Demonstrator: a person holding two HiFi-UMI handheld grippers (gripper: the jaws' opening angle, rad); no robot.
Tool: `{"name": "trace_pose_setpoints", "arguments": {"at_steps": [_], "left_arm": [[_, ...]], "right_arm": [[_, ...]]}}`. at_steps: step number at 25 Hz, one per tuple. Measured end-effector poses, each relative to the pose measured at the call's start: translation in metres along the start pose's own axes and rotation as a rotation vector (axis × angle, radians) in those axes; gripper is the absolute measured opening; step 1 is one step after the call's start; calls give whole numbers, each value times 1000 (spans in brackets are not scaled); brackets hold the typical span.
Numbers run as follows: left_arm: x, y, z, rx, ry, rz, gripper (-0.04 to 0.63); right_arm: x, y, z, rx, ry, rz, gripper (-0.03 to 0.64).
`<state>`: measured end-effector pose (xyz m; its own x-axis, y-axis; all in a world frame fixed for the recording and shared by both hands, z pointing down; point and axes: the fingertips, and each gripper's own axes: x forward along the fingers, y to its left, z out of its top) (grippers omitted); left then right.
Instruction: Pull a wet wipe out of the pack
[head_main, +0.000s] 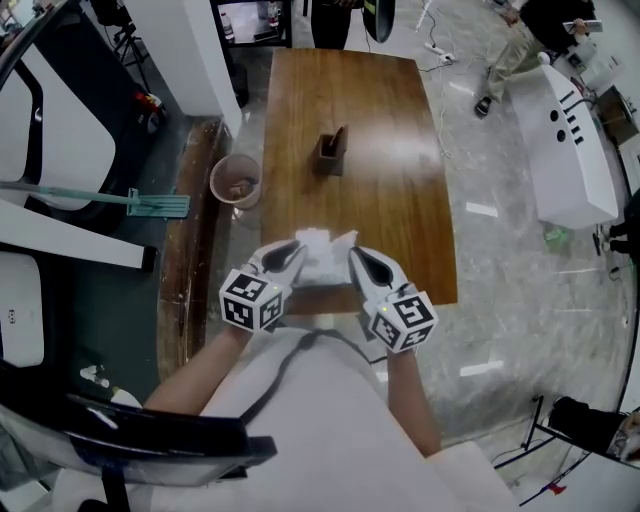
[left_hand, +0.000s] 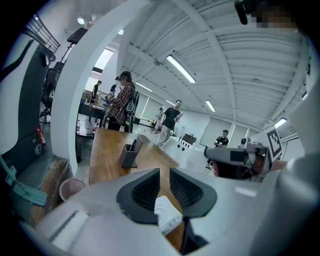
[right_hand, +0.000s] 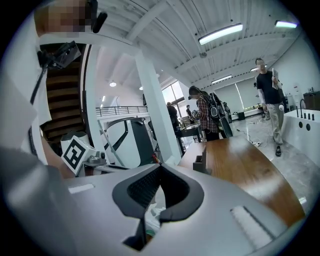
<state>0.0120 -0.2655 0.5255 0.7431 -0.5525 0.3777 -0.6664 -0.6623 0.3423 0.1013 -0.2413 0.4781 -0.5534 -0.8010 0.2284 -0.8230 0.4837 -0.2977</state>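
in the middle of the head view my left gripper (head_main: 298, 250) and right gripper (head_main: 356, 252) cover most of the pack (head_main: 318, 264). low in the right gripper view the wet wipe (right_hand: 151, 212) is only a white scrap, the rest behind my jaws. what stands in the dark holder (head_main: 332, 150) is too small to tell.

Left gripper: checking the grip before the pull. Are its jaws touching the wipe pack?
Touching. The left gripper view shows the white wipe pack wedged between the dark pads of the left gripper, pressed against both, with the tips slightly apart.
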Motion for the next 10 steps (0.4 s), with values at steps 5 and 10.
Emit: {"name": "trace_pose_setpoints", "arguments": {"at_steps": [5,10], "left_arm": [[0,0,-1,-1,0,-6,71],[-2,2,-3,-5,-4,-10,71]], "right_arm": [[-1,1,1,-7,-2,0,9],[1,4,-4,-7,4,-3,8]]}}
